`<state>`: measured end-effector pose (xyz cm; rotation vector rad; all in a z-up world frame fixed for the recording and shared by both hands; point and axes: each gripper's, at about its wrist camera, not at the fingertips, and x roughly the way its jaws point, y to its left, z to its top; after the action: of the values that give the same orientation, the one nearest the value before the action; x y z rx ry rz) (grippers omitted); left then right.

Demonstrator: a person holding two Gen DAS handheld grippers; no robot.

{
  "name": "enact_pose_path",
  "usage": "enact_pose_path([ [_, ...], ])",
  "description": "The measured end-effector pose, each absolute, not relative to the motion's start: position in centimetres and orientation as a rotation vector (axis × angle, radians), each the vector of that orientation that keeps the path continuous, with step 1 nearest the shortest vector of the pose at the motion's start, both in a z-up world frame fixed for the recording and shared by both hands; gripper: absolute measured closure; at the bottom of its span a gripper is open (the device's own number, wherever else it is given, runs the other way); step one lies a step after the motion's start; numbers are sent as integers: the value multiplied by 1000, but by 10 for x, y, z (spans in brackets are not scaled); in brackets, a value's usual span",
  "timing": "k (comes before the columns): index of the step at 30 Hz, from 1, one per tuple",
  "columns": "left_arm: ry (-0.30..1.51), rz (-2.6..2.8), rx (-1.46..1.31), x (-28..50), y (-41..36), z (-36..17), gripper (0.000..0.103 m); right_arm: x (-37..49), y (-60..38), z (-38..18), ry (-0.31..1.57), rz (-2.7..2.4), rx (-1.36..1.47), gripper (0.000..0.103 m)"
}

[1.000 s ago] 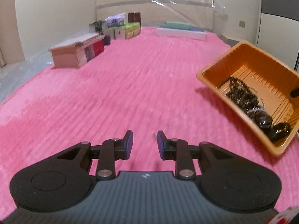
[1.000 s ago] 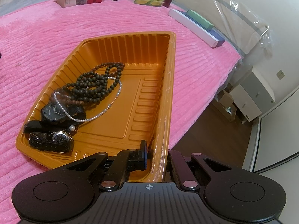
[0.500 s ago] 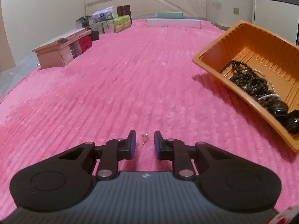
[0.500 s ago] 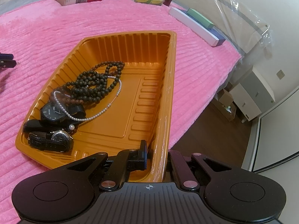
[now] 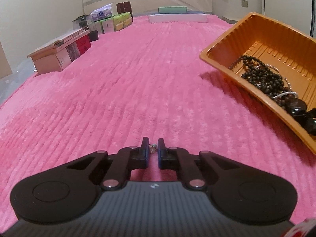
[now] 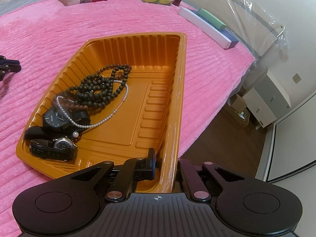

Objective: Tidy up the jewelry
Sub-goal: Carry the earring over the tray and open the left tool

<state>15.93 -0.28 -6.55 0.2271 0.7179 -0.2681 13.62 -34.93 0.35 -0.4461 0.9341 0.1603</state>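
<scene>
A small silver earring (image 5: 152, 147) lies on the pink bedcover between the fingertips of my left gripper (image 5: 153, 148), whose jaws are nearly closed around it. My right gripper (image 6: 165, 161) is shut on the near right wall of the orange tray (image 6: 178, 90) and holds it tilted. The tray also shows at the right of the left wrist view (image 5: 221, 45). Inside it lie dark bead necklaces (image 6: 98, 87), a pearl strand (image 6: 92, 125) and two black watches (image 6: 54, 118). The left gripper's tips show at the far left of the right wrist view (image 6: 8, 67).
Stacked boxes (image 5: 59, 53) and tissue packs (image 5: 110, 21) line the bed's far left edge. A long white box with a green box (image 5: 177, 15) lies at the far end. The bed's right edge drops to a wooden floor (image 6: 217, 138).
My left gripper has moved forward onto the earring and narrowed its jaws around it. The right gripper and the tray have stayed in place.
</scene>
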Motion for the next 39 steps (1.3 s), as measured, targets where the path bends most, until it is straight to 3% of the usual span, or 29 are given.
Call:
enact_pose_path([
  [17, 635, -575, 255, 136, -101, 18, 96, 137, -348, 2, 933, 162, -451, 99],
  [39, 642, -701, 358, 140, -176, 29, 96, 137, -350, 1, 934, 173, -444, 99],
])
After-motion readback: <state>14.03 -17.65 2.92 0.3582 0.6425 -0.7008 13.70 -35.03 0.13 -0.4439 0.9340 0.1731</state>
